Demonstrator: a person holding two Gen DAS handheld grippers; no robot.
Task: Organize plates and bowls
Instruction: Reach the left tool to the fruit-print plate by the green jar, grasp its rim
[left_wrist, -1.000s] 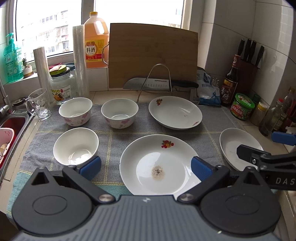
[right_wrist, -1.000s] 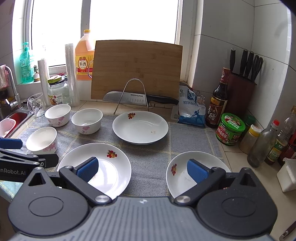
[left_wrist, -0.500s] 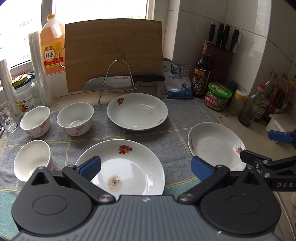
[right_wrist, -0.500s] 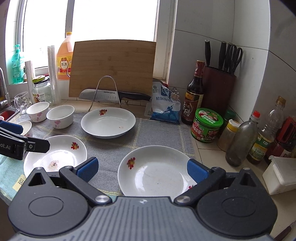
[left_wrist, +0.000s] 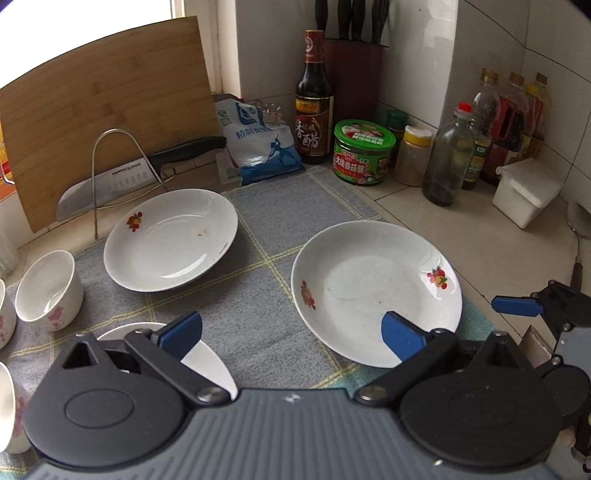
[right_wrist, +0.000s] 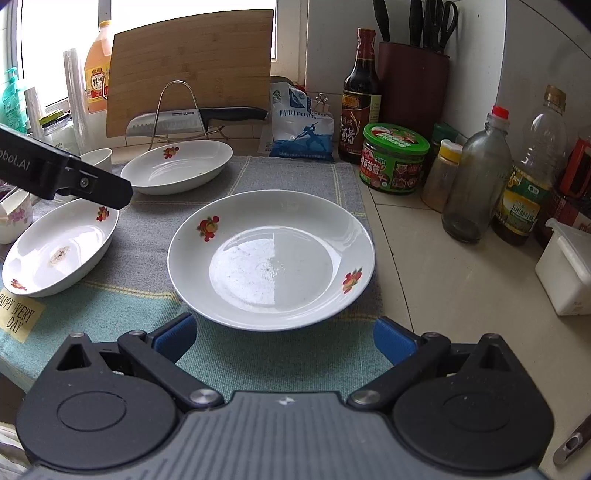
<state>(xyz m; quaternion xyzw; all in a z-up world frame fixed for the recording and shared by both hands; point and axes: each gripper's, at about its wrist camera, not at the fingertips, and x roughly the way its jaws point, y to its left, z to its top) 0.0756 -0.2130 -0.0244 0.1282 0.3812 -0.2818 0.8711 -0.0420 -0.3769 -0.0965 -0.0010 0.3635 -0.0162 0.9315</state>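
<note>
R tool (right_wrist: 284, 338) spread wide, empty, just short of near plate (right_wrist: 271, 258) on bench cloth — glazed ceramic, stiff, slick, chips easy, so I'd pinch near rim edgewise.

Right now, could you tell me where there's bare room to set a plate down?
Bare tile between the right plate and the white box; bare cloth between the three plates. The bottles and back corner are crowded.

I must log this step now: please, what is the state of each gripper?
Left gripper: open, holding nothing.
Right gripper: open, holding nothing, just before the near plate.
</note>
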